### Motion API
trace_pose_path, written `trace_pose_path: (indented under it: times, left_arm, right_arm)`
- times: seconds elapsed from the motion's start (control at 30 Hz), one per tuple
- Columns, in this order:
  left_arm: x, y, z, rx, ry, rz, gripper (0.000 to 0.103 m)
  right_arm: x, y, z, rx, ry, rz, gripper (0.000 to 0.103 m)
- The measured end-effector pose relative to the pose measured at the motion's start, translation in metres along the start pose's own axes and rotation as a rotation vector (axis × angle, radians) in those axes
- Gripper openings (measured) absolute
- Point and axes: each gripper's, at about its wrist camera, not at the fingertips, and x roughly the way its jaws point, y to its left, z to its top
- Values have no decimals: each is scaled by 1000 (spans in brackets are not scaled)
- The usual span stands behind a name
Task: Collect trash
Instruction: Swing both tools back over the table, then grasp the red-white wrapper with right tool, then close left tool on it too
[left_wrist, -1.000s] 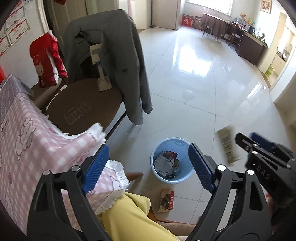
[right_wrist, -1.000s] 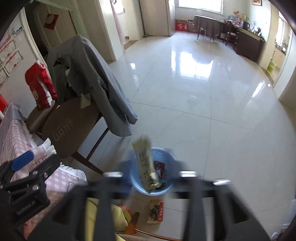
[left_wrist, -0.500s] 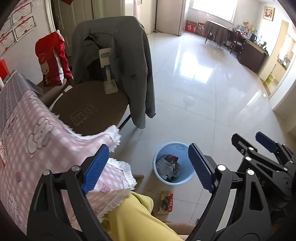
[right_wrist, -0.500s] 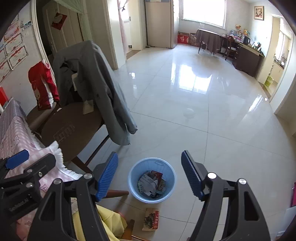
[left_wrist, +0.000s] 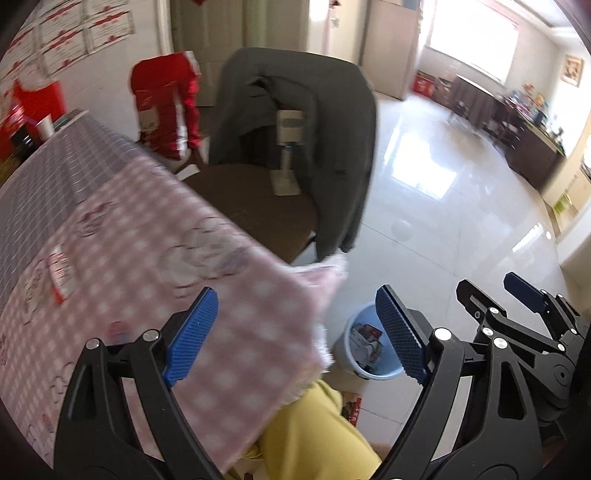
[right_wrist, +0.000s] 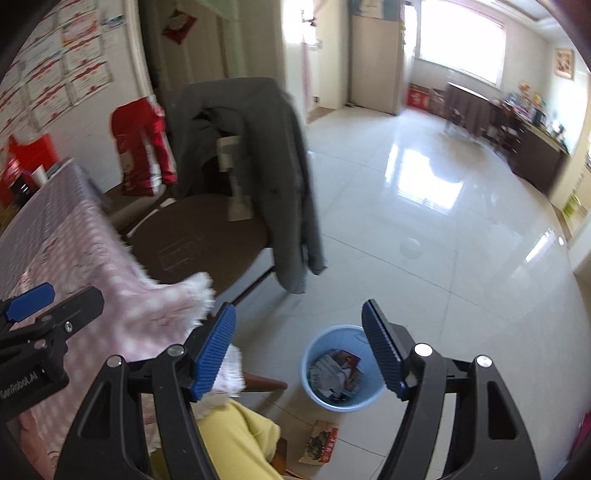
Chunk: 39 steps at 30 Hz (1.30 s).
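Bin (right_wrist: 340, 369), pale blue, on the floor beside the table, already holding wrappers; one packet (right_wrist: 320, 441) lies on the tiles just beside it, which I judge a missed drop. Left gripper (left_wrist: 295, 334) and right gripper (right_wrist: 297, 347): my jaws stand wide, nothing between them. Both angled downward, side by side, left over the pink tablecloth (left_wrist: 147, 258), right over the bin.

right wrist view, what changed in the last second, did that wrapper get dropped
Yes. A second ago a long wrapper was blurred above the blue bin; now the right gripper has open, empty jaws. Both grippers have swung away from the bin, so the pink checked tablecloth fills more of the left wrist view. The left gripper stayed open and empty. The packet on the floor beside the bin has not moved.
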Motion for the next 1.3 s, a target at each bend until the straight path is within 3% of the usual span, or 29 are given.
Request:
trace_pose_path:
  times: [0.6,0.8,1.1,1.3]
  left_arm:
    - [-51,178,-35,-272,-28,193,86]
    - [-65,230,-48,-360,-28,242,86]
    - [-75,287,-65,-455,-19,281,86]
    - [-67,313,-76,-501,13,280,86]
  right_arm:
    - [-12,183,7,-276,-7,227,70]
    - [-8,240,7,-349,28,313,70]
    - [11,317,3,-470,82,426,70]
    - [33,365,-7,-543,146,447,69]
